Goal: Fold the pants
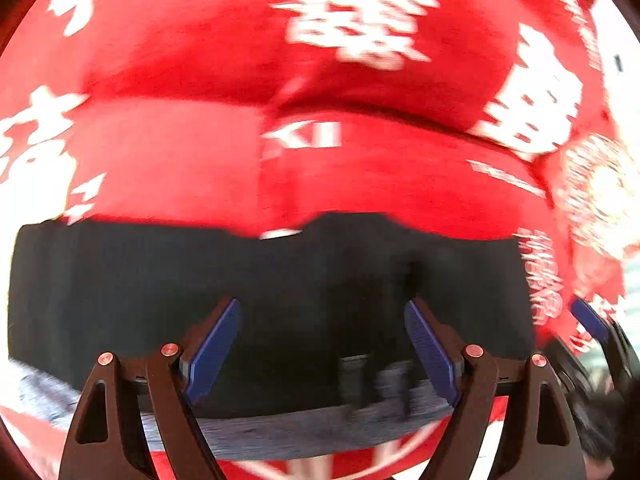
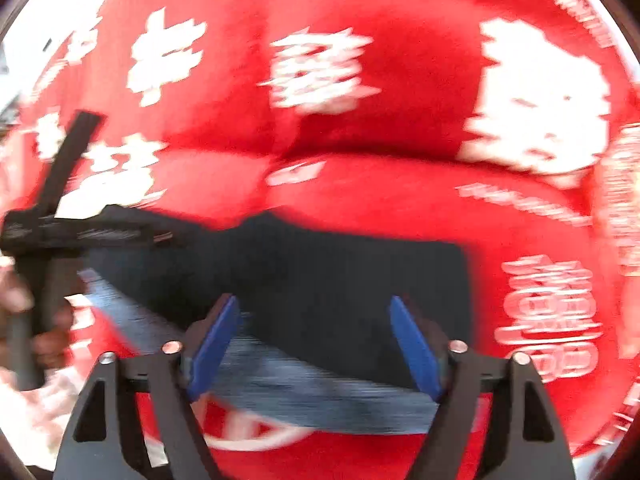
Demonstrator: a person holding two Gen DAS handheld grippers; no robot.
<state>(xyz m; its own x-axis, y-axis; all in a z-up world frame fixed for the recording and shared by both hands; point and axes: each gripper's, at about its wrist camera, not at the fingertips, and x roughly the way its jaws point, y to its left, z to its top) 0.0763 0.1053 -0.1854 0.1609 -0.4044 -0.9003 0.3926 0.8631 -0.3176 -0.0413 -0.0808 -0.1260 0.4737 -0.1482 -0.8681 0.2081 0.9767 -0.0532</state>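
Note:
The black pants (image 1: 260, 292) lie folded into a flat rectangle on a red cloth with white characters (image 1: 360, 172). A grey waistband (image 1: 300, 428) shows along the near edge. My left gripper (image 1: 322, 344) is open over the near part of the pants, with nothing between its blue pads. In the right wrist view the pants (image 2: 340, 300) lie the same way, with the grey band (image 2: 312, 392) nearest. My right gripper (image 2: 314, 344) is open above that edge and empty. Both views are blurred by motion. The other gripper (image 2: 52, 232) shows at the left of the right wrist view.
The red printed cloth (image 2: 400, 80) covers the whole surface around the pants and is creased across the middle. A blue pad of the right gripper (image 1: 590, 320) shows at the right edge of the left wrist view. A hand (image 2: 44, 344) holds the left gripper.

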